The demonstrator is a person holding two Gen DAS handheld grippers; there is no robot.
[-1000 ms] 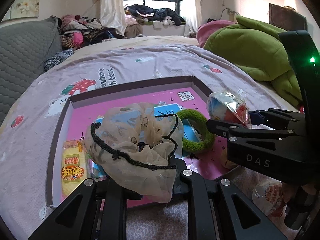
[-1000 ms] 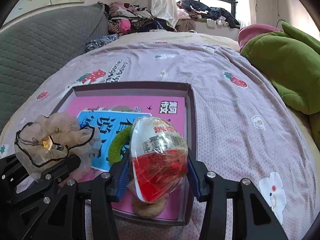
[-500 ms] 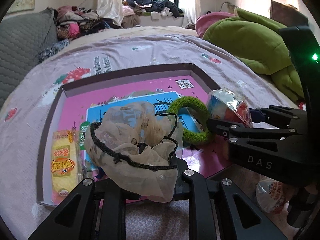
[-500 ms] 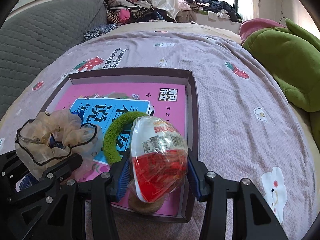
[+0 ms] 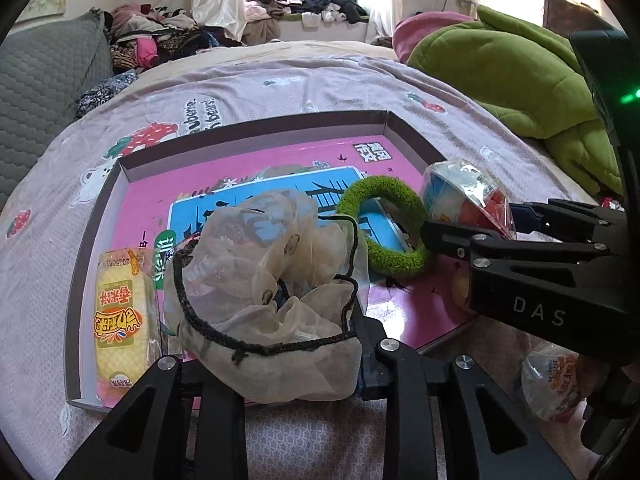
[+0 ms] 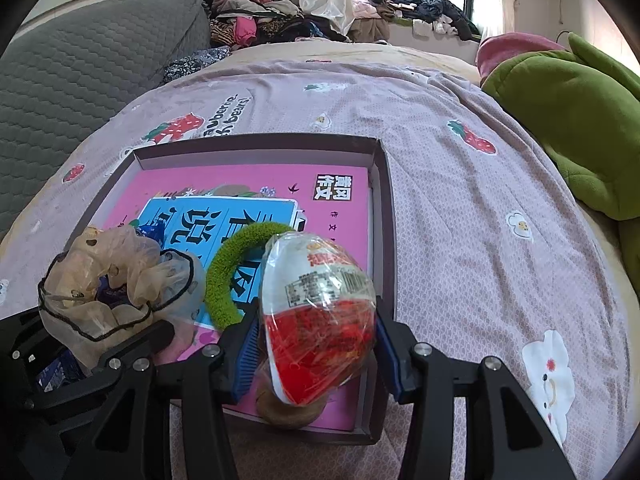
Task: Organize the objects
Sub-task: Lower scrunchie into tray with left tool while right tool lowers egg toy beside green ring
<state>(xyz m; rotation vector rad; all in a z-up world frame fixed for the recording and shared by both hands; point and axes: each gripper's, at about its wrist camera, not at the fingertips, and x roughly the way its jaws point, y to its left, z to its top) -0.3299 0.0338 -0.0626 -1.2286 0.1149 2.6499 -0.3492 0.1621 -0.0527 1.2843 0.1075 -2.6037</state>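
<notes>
A shallow box (image 5: 248, 130) (image 6: 384, 184) with a pink book in it lies on the bed. My left gripper (image 5: 276, 344) is shut on a beige sheer scrunchie with black trim (image 5: 272, 288) (image 6: 116, 284), held over the box's near edge. My right gripper (image 6: 316, 344) is shut on a red and white wrapped egg toy (image 6: 320, 320) (image 5: 464, 196), held over the box's near right corner. A green fuzzy ring (image 5: 384, 224) (image 6: 232, 272) lies on the book between the two grippers.
A yellow snack packet (image 5: 120, 312) lies in the box's left side. A round tan item (image 6: 288, 412) sits under the egg toy. A second wrapped egg toy (image 5: 556, 380) lies on the bedspread at right. Green bedding (image 6: 568, 120) is heaped at right, a grey cushion (image 6: 80, 80) at left.
Both grippers have moved forward and higher over the box with their loads. More of the green ring and the book shows now. Neither grip has changed.
</notes>
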